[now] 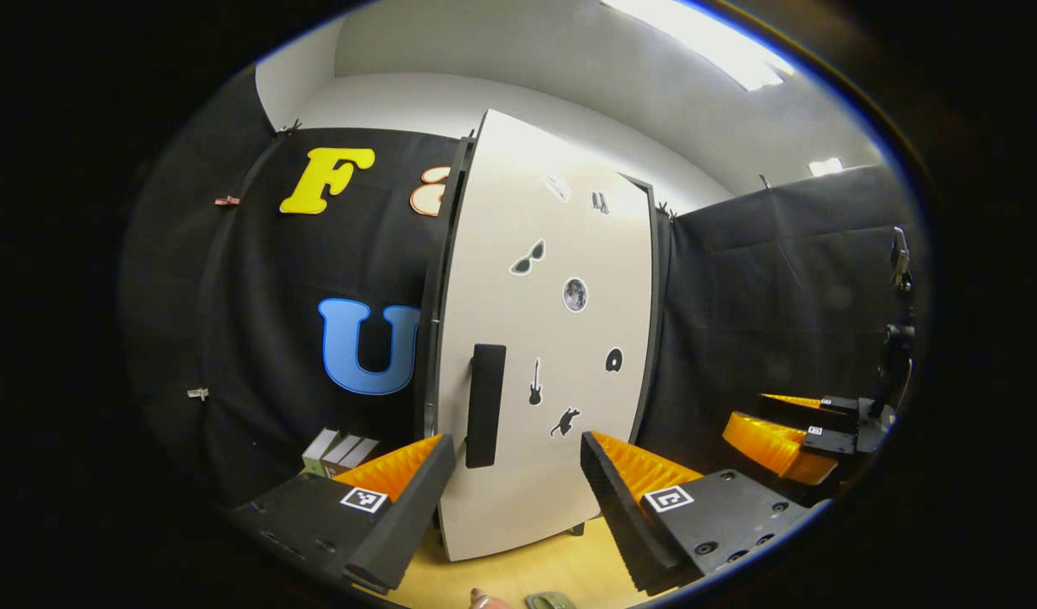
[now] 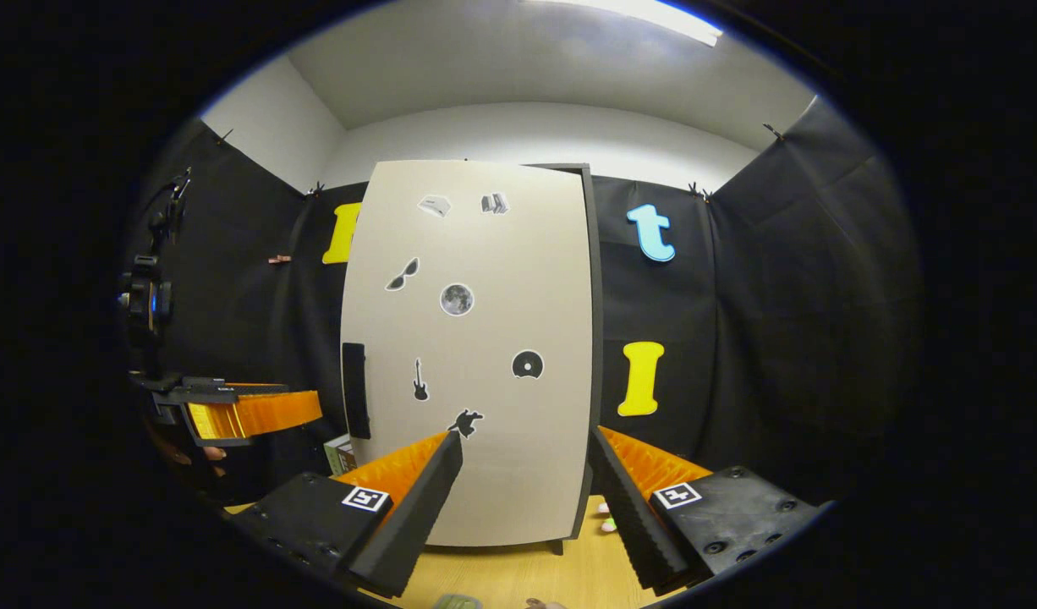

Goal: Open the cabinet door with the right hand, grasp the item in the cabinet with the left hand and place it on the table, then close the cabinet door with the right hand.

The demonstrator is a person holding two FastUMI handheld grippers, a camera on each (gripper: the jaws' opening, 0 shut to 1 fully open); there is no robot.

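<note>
Cabinet door [image 1: 544, 338], pale, closed flat against the dark frame; stands upright on the wooden table [image 1: 535, 571], straight ahead of both grippers. Small stickers scattered over its face. Dark vertical handle [image 1: 485, 404] sits near the door's left edge, low down.

Left gripper [image 1: 510, 474]: fingers spread wide, holding nothing. In the left gripper view the handle shows in the gap between the fingers, closer to the left one; no contact visible.

Right gripper [image 2: 523, 486]: fingers also spread wide, holding nothing. In the right gripper view the door's lower half fills the gap between them; the handle [image 2: 354, 389] lies to the left of the left finger, apart from it. Right edge of the door meets the cabinet's dark side panel [image 2: 596, 338].

Each gripper appears off to the side in the other's view, level with the lower part of the door and away from it.

Surface: light wood table, bare in front of the cabinet apart from small items at the near edge, too cut off to identify. A small box [image 1: 339, 451] rests left of the cabinet base.

Room: black cloth walls on three sides, white ceiling with strip lights. Open space on both flanks of the cabinet.
</note>
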